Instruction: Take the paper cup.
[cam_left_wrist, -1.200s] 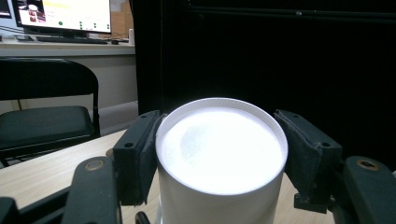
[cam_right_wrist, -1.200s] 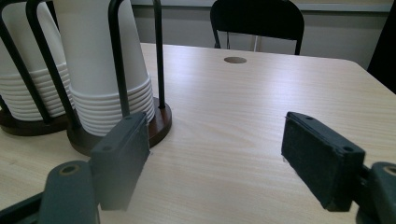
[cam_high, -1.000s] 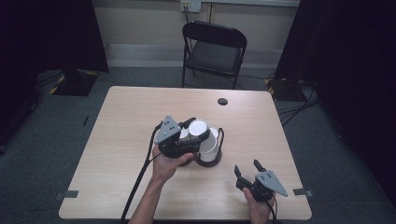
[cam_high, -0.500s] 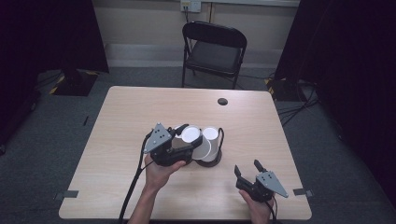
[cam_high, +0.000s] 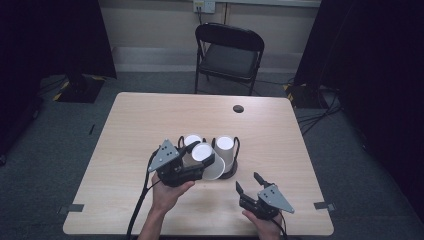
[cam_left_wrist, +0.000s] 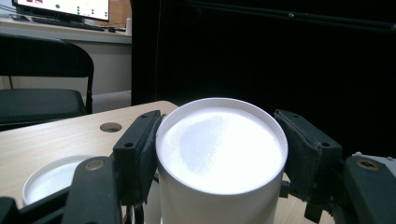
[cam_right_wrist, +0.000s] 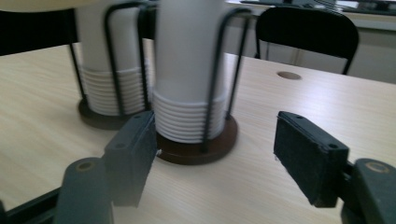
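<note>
One white cup (cam_left_wrist: 219, 158) sits clamped in the left tool (cam_high: 197, 162); two cup stacks (cam_right_wrist: 187, 93) face the right tool (cam_high: 248, 186), jaws apart.

This looks like a recording lab or a studio room, not a home. Black curtains (cam_high: 55, 35) hang on both sides and close the space around one plain wooden counter (cam_high: 150, 120) — it has a round cable hole (cam_high: 238, 108), as office desks have. A black folding chair (cam_high: 227, 55) stands behind it on grey carpet (cam_high: 45, 150). A wall socket (cam_high: 204, 6) sits above, cables (cam_high: 320, 115) run on the floor, and tape marks (cam_high: 70, 208) lie beside the counter. The left gripper view shows a lit monitor (cam_left_wrist: 65, 7) on a desk — a work station.
</note>
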